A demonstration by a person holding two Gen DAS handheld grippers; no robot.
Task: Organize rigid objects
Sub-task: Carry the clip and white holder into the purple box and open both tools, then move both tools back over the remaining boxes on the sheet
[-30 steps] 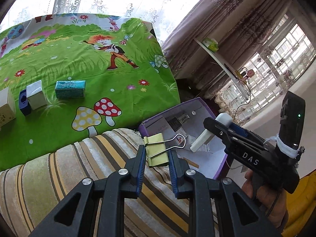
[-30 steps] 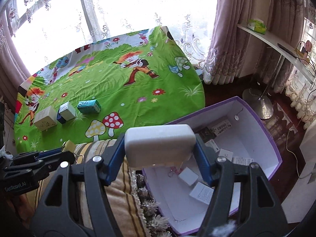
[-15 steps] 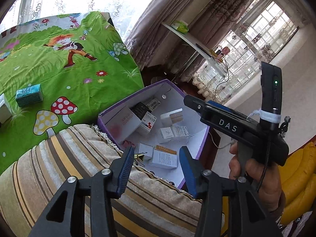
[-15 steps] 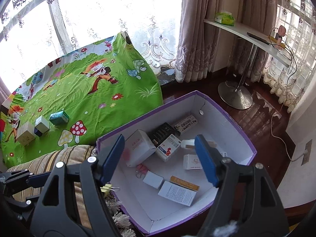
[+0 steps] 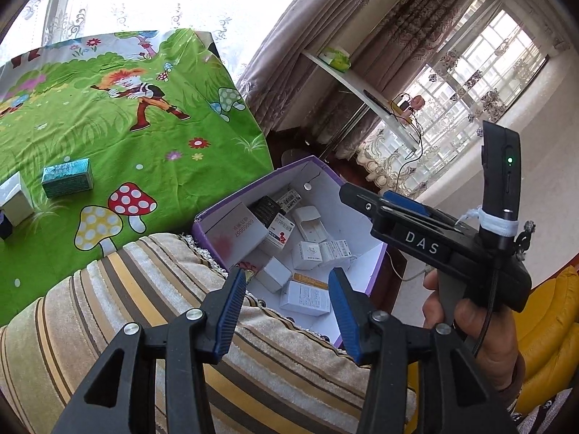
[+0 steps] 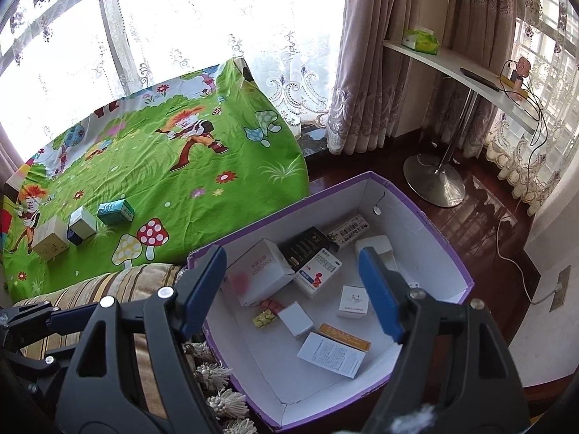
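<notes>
A purple-edged white cardboard box stands on the floor and holds several small cartons, a yellow binder clip and a white charger. It also shows in the left wrist view. My right gripper is open and empty above the box. My left gripper is open and empty over the striped cushion, at the box's near edge. A teal box, a white box and a cream box sit on the green cartoon cloth.
The right gripper's body and the holding hand fill the right of the left wrist view. A white shelf on a metal stand is beyond the box. A cable runs across the wood floor.
The left gripper opened and let go of the yellow binder clip; the right gripper opened and let go of the white charger. Both now lie in the box.
</notes>
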